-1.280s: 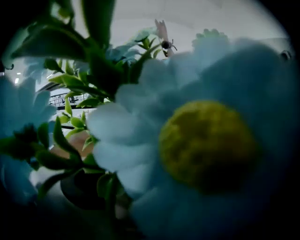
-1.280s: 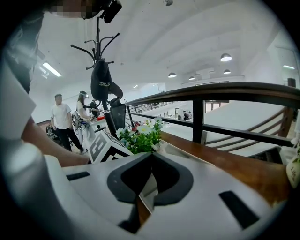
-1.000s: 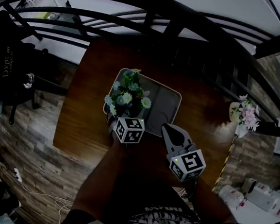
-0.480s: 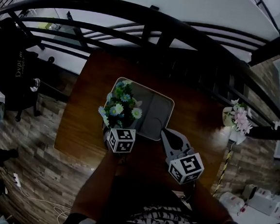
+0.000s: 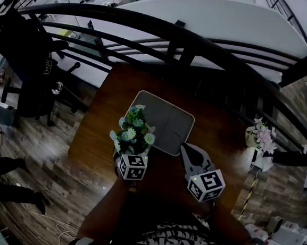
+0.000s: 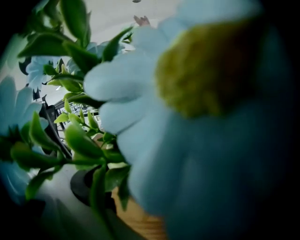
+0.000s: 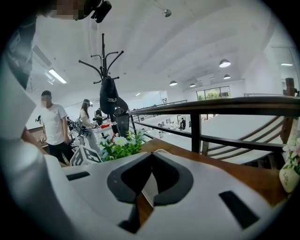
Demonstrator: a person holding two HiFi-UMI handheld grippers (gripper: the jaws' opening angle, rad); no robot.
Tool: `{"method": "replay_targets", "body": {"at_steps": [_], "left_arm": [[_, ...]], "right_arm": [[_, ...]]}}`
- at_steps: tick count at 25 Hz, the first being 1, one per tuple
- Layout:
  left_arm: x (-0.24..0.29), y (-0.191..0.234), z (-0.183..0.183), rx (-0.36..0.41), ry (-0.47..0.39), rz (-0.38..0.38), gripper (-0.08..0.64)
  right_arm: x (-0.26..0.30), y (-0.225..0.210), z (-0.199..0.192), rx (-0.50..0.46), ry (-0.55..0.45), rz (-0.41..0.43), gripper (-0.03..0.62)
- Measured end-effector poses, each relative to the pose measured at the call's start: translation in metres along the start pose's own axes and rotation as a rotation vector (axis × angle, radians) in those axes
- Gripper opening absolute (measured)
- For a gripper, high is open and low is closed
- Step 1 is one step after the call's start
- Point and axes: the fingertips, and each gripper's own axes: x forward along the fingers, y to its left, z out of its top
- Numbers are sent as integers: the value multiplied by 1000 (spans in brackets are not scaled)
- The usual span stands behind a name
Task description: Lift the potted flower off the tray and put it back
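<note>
The potted flower (image 5: 133,133), blue and white daisies with green leaves, hangs over the brown table (image 5: 105,96) just off the near left corner of the grey tray (image 5: 164,120). My left gripper (image 5: 130,154) is behind and under the blooms, shut on the pot, with its jaws hidden. In the left gripper view one blurred daisy (image 6: 197,108) and leaves fill the picture. My right gripper (image 5: 188,151) rests shut by the tray's near right corner, holding nothing. The right gripper view shows the flowers (image 7: 121,144) to its left.
A dark railing (image 5: 203,41) curves along the table's far side. A small white vase of pink flowers (image 5: 260,138) stands at the table's right edge. A black coat rack (image 7: 108,93) and people (image 7: 54,124) are beyond the table on the left.
The left gripper has carried the potted flower off the tray toward the near left, leaving the tray bare. The right gripper has stayed shut by the tray.
</note>
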Motion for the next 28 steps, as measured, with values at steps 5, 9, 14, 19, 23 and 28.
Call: {"method": "replay_targets", "body": {"at_steps": [5, 9, 14, 19, 23, 28], "left_arm": [[-24, 8, -40, -36, 38, 46, 525], [-34, 12, -74, -50, 67, 72, 525], [-34, 14, -98, -21, 84, 84, 525], [-29, 11, -102, -22, 66, 80, 525], [-27, 13, -104, -33, 65, 61, 525], [-31, 13, -108, -33, 80, 62, 525]], "right_arm": [[-2, 9, -3, -6, 5, 29, -2], [-4, 19, -11, -18, 25, 50, -2], [-4, 28, -14, -35, 45, 63, -2], [-6, 30, -16, -43, 64, 67, -2], [-6, 36, -14, -45, 66, 75, -2], [-9, 38, -12, -44, 65, 84, -2]]}}
